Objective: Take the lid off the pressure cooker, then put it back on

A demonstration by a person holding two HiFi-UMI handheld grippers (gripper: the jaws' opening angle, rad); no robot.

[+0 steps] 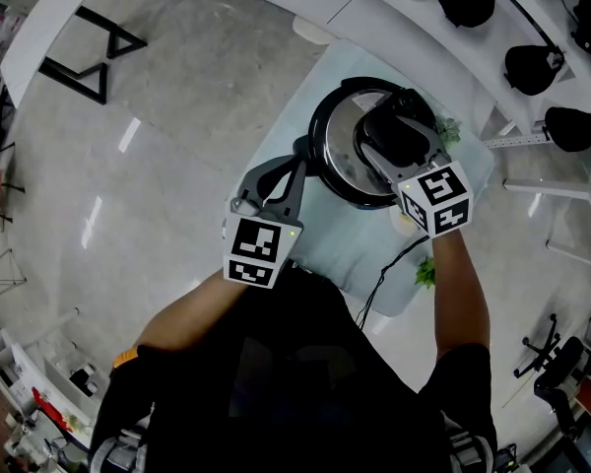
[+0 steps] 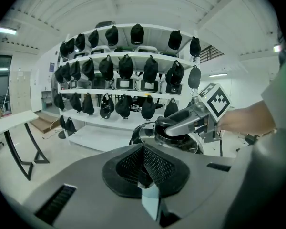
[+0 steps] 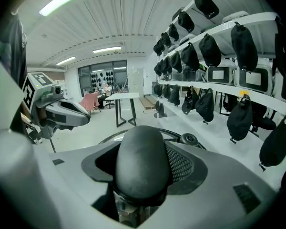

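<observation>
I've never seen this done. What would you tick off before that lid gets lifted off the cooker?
1. Right gripper has the handle: ok, its jaws are closed around it.
2. Left gripper steadies the cooker: not ok, its jaws are together, holding nothing, beside the pot.
3. Lid sits flat on the cooker: ok, as far as the head view shows.
4. Lid is unlocked and pressure is gone: cannot tell.
5. Cable is out of the way: ok, it lies on the table, away from both pairs of jaws.
</observation>
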